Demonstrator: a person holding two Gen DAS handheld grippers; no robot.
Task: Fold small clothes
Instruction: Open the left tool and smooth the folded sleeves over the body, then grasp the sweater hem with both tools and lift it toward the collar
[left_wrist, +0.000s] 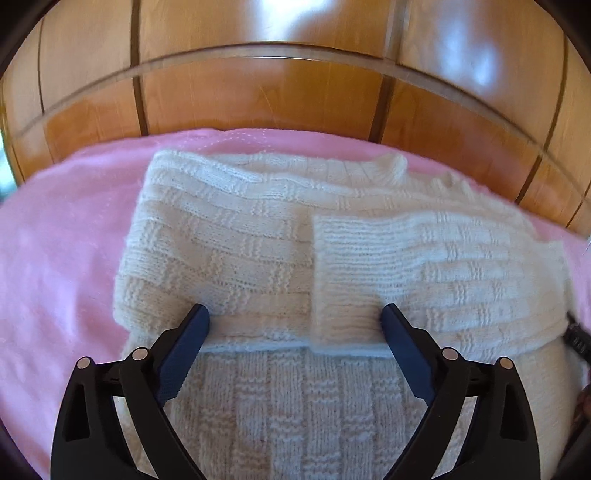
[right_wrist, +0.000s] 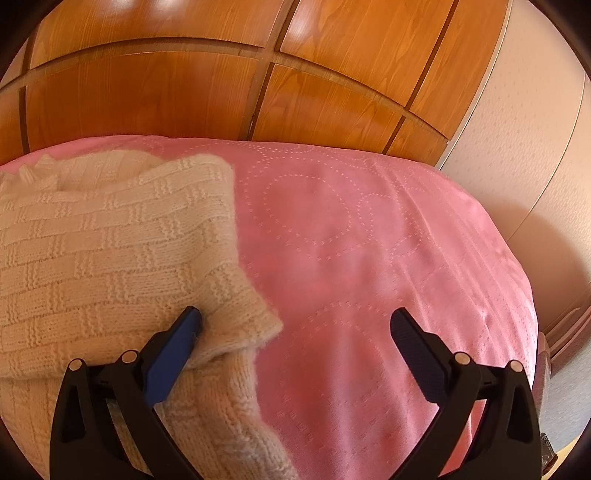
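my left gripper (left_wrist: 295, 314) hangs over the cream basket-weave knitted sweater (left_wrist: 258, 229), its blue-padded fingers (left_wrist: 186, 347) spread wide and pinching nothing; the folded edge of the knit runs across between the tips. the sweater lies on the pink quilted bedspread (left_wrist: 66, 221), with its ribbed cuff (left_wrist: 343, 258) laid over the body and the rolled collar (left_wrist: 388, 166) at the far side. behind the bed stands a glossy orange-brown wooden panelled headboard (left_wrist: 258, 92).

my right gripper (right_wrist: 295, 317) is spread wide too and grips nothing. its left finger (right_wrist: 173, 354) rests against a corner of the sweater (right_wrist: 110, 240), whether pressing or only touching i cannot tell, while its right finger (right_wrist: 417, 354) hangs over bare bedspread (right_wrist: 369, 240) stitched with dotted circles. in this view the sweater fills the left side, its folded upper layer overlapping the layer beneath. a pale textured wall (right_wrist: 535, 129) shows at the right, beside the headboard (right_wrist: 147, 92).
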